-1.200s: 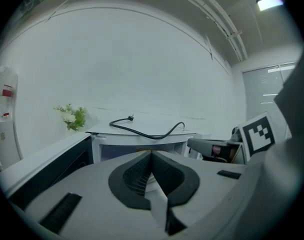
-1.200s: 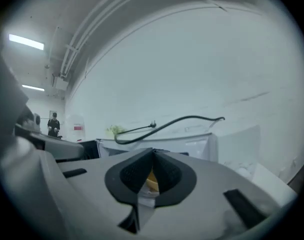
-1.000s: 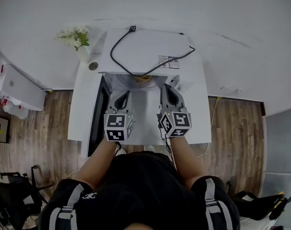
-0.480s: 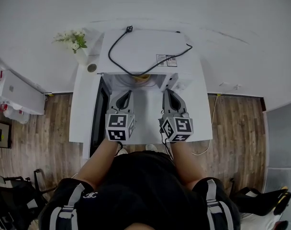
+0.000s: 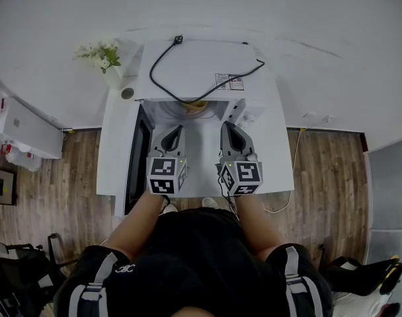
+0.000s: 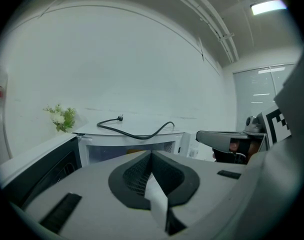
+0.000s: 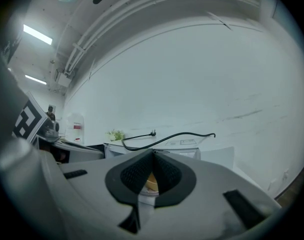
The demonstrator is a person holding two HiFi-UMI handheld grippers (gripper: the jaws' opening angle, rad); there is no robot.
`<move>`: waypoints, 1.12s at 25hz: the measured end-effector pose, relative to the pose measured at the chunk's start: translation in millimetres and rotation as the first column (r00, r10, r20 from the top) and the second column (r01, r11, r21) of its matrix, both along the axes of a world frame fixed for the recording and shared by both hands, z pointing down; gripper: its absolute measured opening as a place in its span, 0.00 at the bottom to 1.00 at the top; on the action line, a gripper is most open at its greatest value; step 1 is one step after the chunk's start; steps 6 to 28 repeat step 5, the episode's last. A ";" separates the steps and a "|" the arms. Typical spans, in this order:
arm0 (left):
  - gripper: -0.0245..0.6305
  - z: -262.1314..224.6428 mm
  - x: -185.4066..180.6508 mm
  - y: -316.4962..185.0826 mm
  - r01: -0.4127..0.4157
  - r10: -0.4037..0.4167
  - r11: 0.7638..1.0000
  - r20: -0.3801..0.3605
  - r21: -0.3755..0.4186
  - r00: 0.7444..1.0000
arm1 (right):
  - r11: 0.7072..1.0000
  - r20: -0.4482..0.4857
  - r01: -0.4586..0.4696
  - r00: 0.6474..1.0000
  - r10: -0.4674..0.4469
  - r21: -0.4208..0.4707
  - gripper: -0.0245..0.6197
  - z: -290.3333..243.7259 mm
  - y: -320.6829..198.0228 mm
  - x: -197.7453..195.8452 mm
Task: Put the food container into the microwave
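Note:
The white microwave stands on a white table with its door swung open to the left. An orange-topped food container sits inside the cavity, just behind the opening. My left gripper and right gripper hover side by side in front of the opening, both shut and holding nothing. In the left gripper view the microwave lies ahead past the left gripper. In the right gripper view the container peeps through behind the closed tips of the right gripper.
A black power cable lies loose on top of the microwave. A vase of white flowers and a small roll stand at the table's back left. Wooden floor lies on both sides, with a white box at the left.
The right gripper has edged slightly to the left. The left gripper and the container have hardly moved.

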State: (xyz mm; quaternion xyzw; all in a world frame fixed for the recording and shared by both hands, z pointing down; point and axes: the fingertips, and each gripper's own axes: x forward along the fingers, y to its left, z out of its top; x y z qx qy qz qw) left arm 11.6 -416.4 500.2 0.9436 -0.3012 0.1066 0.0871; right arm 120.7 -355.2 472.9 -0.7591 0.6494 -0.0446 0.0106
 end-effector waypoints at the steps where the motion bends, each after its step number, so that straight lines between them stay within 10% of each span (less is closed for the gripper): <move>1: 0.06 1.1 -0.3 0.1 0.000 0.000 1.000 0.001 -0.002 1.000 | 1.000 -0.006 0.002 1.000 -0.002 -0.003 0.04 0.6 0.2 -1.1; 28: 0.06 5.0 -2.2 0.5 0.004 -0.004 1.000 0.005 -0.011 1.000 | 1.000 -0.008 0.008 1.000 -0.008 -0.010 0.04 3.8 1.3 -3.5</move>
